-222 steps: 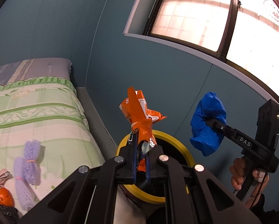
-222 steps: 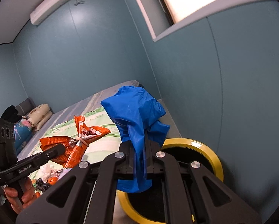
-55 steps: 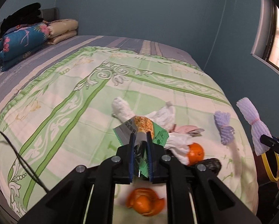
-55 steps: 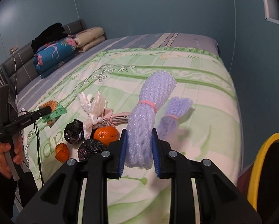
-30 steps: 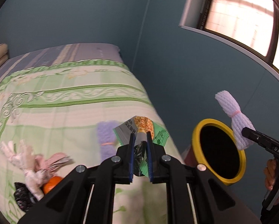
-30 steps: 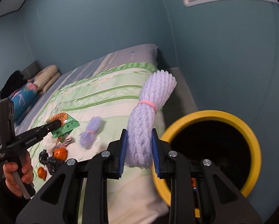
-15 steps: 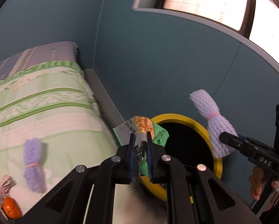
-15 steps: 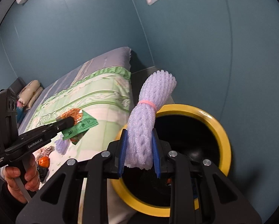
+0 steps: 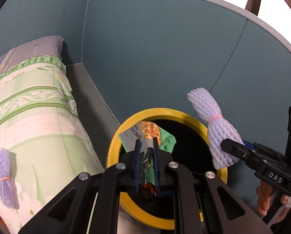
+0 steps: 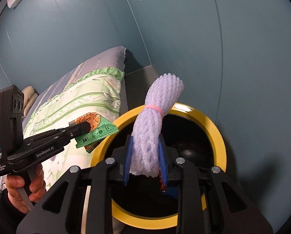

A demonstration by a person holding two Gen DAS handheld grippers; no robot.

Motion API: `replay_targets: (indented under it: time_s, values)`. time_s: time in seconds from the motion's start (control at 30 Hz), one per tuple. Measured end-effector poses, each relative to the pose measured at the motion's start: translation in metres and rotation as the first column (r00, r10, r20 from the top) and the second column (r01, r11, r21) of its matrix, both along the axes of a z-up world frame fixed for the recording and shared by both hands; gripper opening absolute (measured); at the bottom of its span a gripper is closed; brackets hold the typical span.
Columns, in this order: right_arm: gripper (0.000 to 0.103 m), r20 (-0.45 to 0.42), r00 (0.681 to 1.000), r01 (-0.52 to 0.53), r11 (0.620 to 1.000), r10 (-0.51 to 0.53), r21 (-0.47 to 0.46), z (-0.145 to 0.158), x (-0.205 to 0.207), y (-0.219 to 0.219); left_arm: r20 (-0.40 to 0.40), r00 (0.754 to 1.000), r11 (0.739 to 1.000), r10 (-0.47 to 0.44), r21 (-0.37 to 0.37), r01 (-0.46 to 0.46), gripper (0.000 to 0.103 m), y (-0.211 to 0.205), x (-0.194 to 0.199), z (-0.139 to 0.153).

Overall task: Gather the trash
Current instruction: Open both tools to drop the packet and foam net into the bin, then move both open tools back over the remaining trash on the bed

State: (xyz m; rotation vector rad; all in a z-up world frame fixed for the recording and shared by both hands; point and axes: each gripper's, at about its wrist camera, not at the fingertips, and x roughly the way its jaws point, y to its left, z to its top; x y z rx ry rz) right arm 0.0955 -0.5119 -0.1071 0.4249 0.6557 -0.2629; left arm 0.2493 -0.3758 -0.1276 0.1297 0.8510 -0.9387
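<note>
My left gripper (image 9: 146, 143) is shut on a green snack wrapper (image 9: 148, 134) and holds it over the near-left rim of the yellow-rimmed trash bin (image 9: 116, 136). My right gripper (image 10: 145, 142) is shut on a bundle of lilac foam fruit net (image 10: 155, 124) tied with a pink band, above the bin (image 10: 215, 128). The right gripper and its net (image 9: 217, 130) show at the right of the left wrist view. The left gripper with the wrapper (image 10: 95, 134) shows at the left of the right wrist view. Orange and blue trash lies inside the bin.
The bed with a green patterned cover (image 9: 28, 117) lies left of the bin. A second lilac foam net (image 9: 4, 173) lies on it near the lower left. A grey bed frame ledge (image 9: 90, 105) and the blue wall (image 9: 164, 58) stand behind the bin.
Both grippers have swung from the bed toward the bin and come closer over its opening. The wrapper and the foam net stay gripped.
</note>
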Motion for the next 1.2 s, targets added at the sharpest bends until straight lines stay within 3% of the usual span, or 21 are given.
replay_targets:
  time_s: [0.43,0.67,0.97,1.2]
  values:
    - [0.026,-0.02,1.0,0.014,1.0,-0.014,-0.001,-0.005,0.002,-0.004,-0.03,0.999,1.0,-0.021,0.023,0.022,0.012,-0.023,-0.009,-0.012]
    - [0.033,-0.024,0.999,0.023,1.0,-0.023,0.01,-0.006,0.003,-0.008,-0.039,0.999,1.0,0.004,0.006,-0.004,0.045,-0.021,-0.008,-0.012]
    - [0.039,-0.008,0.999,0.043,0.999,-0.043,-0.011,0.004,0.001,0.001,-0.024,0.998,0.998,0.052,-0.029,-0.053,0.05,0.01,-0.003,0.007]
    - [0.039,0.017,1.0,-0.001,0.999,0.002,-0.041,0.02,0.007,0.03,0.006,0.992,0.991,0.125,-0.053,-0.125,0.05,0.06,0.002,0.026]
